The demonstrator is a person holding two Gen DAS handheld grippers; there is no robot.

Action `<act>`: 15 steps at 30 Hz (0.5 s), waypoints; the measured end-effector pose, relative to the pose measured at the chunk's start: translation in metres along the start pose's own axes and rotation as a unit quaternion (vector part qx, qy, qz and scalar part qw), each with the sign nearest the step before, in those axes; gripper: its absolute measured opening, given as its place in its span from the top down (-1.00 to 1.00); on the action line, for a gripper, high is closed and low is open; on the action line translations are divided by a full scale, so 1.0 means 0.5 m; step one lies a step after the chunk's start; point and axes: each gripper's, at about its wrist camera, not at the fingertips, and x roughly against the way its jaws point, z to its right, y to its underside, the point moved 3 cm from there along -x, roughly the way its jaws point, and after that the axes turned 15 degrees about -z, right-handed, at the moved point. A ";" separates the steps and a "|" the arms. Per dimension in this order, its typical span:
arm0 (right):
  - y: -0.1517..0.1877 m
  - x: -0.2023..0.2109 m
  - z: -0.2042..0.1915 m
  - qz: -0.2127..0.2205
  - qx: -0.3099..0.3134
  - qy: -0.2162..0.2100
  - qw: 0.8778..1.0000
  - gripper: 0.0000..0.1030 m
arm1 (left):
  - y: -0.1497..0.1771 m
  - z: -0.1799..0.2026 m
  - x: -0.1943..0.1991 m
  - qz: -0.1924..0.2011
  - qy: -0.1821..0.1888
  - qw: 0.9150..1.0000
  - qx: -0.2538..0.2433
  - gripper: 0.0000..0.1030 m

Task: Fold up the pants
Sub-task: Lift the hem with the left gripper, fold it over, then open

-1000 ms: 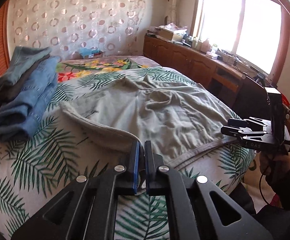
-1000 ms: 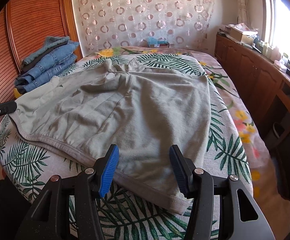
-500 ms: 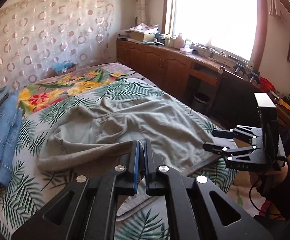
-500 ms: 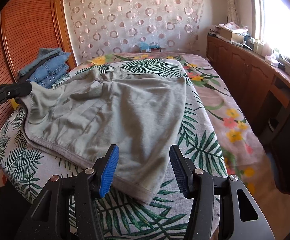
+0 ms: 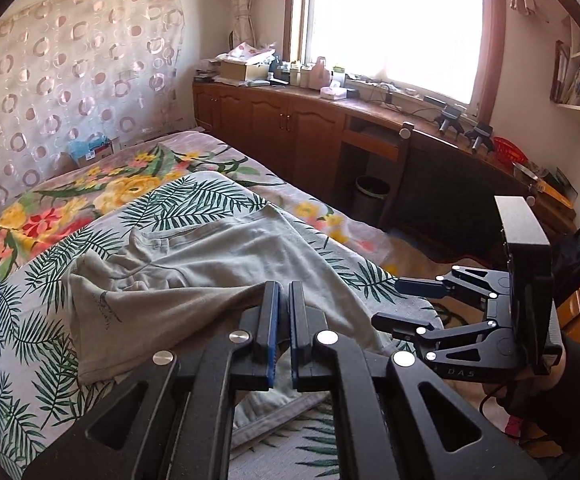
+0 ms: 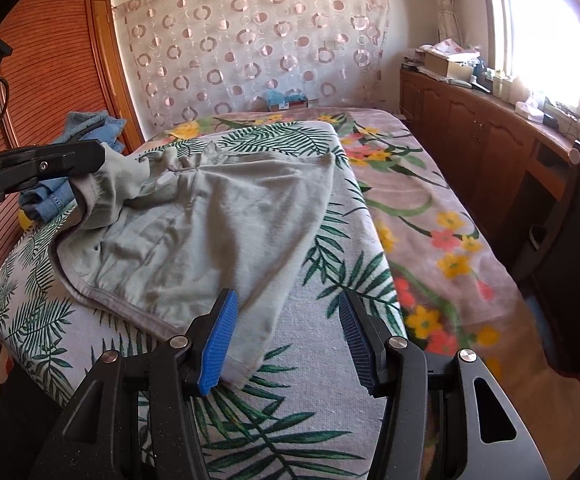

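"DAS" stands on the right gripper (image 5: pixel 386 304); the left gripper (image 6: pixel 90 160) shows perhaps "LAI"

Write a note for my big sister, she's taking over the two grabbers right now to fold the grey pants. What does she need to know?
Left gripper: shut on the waistband corner of the grey pants, lifted off the bed and carried partway across.
Right gripper: open, holding nothing, hovering over the near hem corner of the pants.
Pants: most of them lie on the leaf-print cover, bunched where the left gripper holds them.
Blue jeans: stacked at the far left of the bed, out of the way.
Done: one side is picked up and the first fold is started.
Left: probably lay that side over the other, smooth it, then fold again.
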 end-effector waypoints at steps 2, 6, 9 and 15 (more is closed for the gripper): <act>0.005 0.001 0.003 0.000 -0.003 0.001 1.000 -0.06 | -0.001 0.016 0.006 0.008 -0.025 1.000 -0.010 0.89; 0.004 -0.003 0.000 -0.003 -0.006 0.002 1.000 -0.06 | -0.001 0.019 0.016 0.010 -0.033 0.999 -0.008 0.88; 0.001 -0.004 -0.008 -0.003 -0.005 0.000 1.000 -0.06 | 0.003 0.006 0.024 0.011 -0.038 0.999 0.000 0.87; -0.003 -0.008 -0.024 -0.002 0.007 -0.002 1.000 -0.06 | 0.020 -0.020 0.044 0.012 -0.038 0.999 0.017 0.54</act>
